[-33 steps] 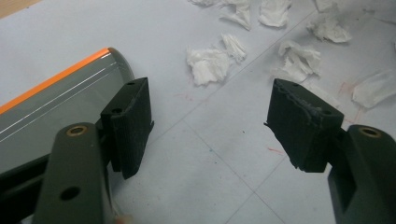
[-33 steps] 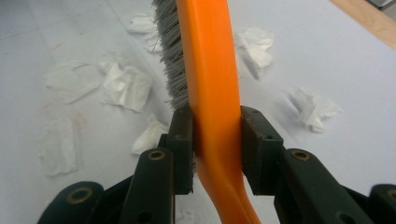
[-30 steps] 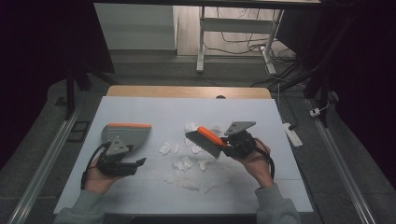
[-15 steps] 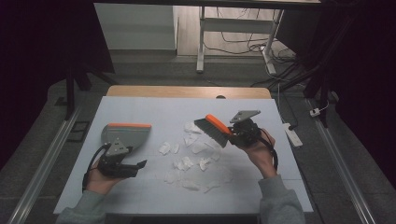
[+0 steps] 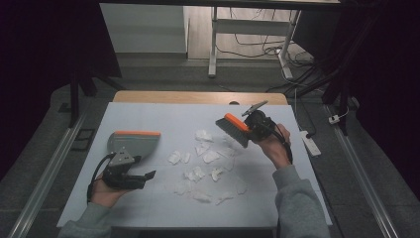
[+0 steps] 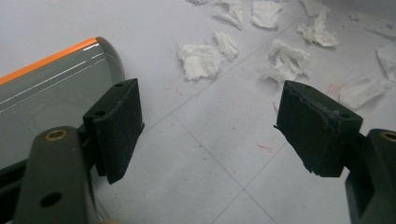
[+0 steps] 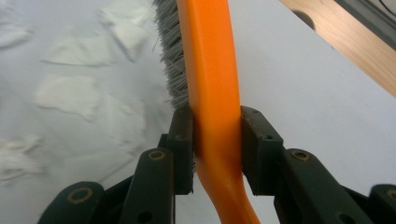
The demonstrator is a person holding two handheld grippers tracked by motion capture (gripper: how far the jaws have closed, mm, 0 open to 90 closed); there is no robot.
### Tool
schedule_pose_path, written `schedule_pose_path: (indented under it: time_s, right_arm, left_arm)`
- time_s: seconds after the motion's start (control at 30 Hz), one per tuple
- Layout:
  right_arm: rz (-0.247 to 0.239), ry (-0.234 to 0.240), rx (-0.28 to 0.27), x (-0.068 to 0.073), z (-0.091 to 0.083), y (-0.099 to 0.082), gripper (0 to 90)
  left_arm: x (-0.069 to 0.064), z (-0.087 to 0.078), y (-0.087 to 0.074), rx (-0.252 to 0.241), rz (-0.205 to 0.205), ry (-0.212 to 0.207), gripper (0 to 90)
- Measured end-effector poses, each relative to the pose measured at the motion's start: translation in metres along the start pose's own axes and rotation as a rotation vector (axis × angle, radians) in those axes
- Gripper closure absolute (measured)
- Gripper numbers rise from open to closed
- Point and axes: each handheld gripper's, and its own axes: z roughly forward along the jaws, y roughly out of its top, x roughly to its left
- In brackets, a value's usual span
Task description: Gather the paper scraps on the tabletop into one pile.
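Observation:
A grey dustpan [image 5: 132, 144] with an orange lip lies flat on the white table cover at the left. My left gripper [image 5: 143, 174] rests just in front of it; its jaws have just been opening and now stand wide apart with nothing between them. In the left gripper view the dustpan [image 6: 51, 88] lies beyond the left jaw of that gripper [image 6: 205, 126]. My right gripper [image 5: 250, 130] is shut on the orange handle of a brush [image 5: 233, 128], held above the table at the right. The pads of this gripper [image 7: 217, 140] clamp the brush [image 7: 205, 56] from both sides, grey bristles to the left. Several torn white paper scraps [image 5: 198, 158] lie between the hands.
The white table cover [image 5: 148, 114] ends at a wooden strip [image 5: 198, 96] on the far side. Paper scraps [image 6: 201, 58] lie just ahead of the left jaws, and more scraps [image 7: 70, 93] lie under the brush. A white power strip [image 5: 308, 141] lies on the floor at the right.
My right hand has carried the brush up the picture and a little to the right, off the middle of the scraps toward their far right edge. The left hand and dustpan stayed put.

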Motion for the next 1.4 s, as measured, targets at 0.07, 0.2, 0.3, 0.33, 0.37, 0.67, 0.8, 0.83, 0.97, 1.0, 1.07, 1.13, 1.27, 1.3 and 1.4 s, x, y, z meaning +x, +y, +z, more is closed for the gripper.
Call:
schedule_pose_path:
  time_s: [0.07,0.2,0.3,0.33,0.37,0.67,0.8,0.83,0.97,1.0,1.07,1.13,1.27,1.3,1.4]
  right_arm:
    - [0.01,-0.012,0.017,-0.003,0.002,0.001,67.5]
    - [0.049,-0.042,0.078,-0.017,0.012,0.006,67.4]
    - [0.058,-0.062,0.118,-0.024,0.022,0.011,67.4]
    - [0.071,-0.085,0.132,-0.026,0.029,0.015,67.4]
    - [0.07,-0.095,0.141,-0.028,0.033,0.017,67.4]
    - [0.035,-0.115,0.222,-0.024,0.059,0.032,67.5]
    - [-0.011,-0.084,0.23,-0.006,0.058,0.038,67.7]
    - [-0.022,-0.066,0.228,-0.002,0.057,0.039,67.7]
    - [-0.084,-0.021,0.212,0.02,0.05,0.036,67.6]
    - [-0.097,-0.013,0.208,0.026,0.048,0.035,67.6]
    - [-0.121,0.015,0.201,0.038,0.042,0.031,67.7]
    - [-0.133,0.035,0.194,0.044,0.039,0.029,67.6]
    - [-0.151,0.105,0.146,0.059,0.022,0.019,67.7]
    - [-0.142,0.092,0.123,0.057,0.017,0.02,67.7]
    - [-0.122,0.063,0.083,0.051,0.009,0.024,67.7]
  left_arm:
    - [0.002,-0.001,-0.001,-0.001,-0.003,-0.002,23.7]
    - [0.004,0.0,-0.001,0.001,-0.01,-0.003,23.8]
    - [0.003,0.0,-0.002,0.003,-0.011,0.0,23.9]
    - [0.003,0.0,-0.001,0.003,-0.012,-0.003,24.0]
    - [0.003,0.0,-0.001,0.0,-0.013,-0.005,24.0]
    - [0.005,-0.001,-0.002,-0.013,-0.025,-0.019,24.1]
    - [0.006,0.0,-0.002,-0.012,-0.032,-0.03,24.3]
    - [0.006,0.0,-0.002,-0.012,-0.032,-0.03,24.3]
    - [0.005,0.0,-0.002,-0.011,-0.028,-0.033,24.6]
    - [0.004,0.0,-0.002,-0.014,-0.031,-0.041,24.7]
    - [0.004,0.0,-0.002,-0.021,-0.036,-0.049,24.9]
    - [0.004,0.0,-0.002,-0.016,-0.032,-0.049,24.9]
    - [0.004,0.001,-0.002,-0.017,-0.035,-0.049,24.9]
    - [0.004,0.001,-0.002,-0.016,-0.035,-0.047,24.9]
    - [0.004,0.001,-0.002,-0.016,-0.037,-0.046,24.8]
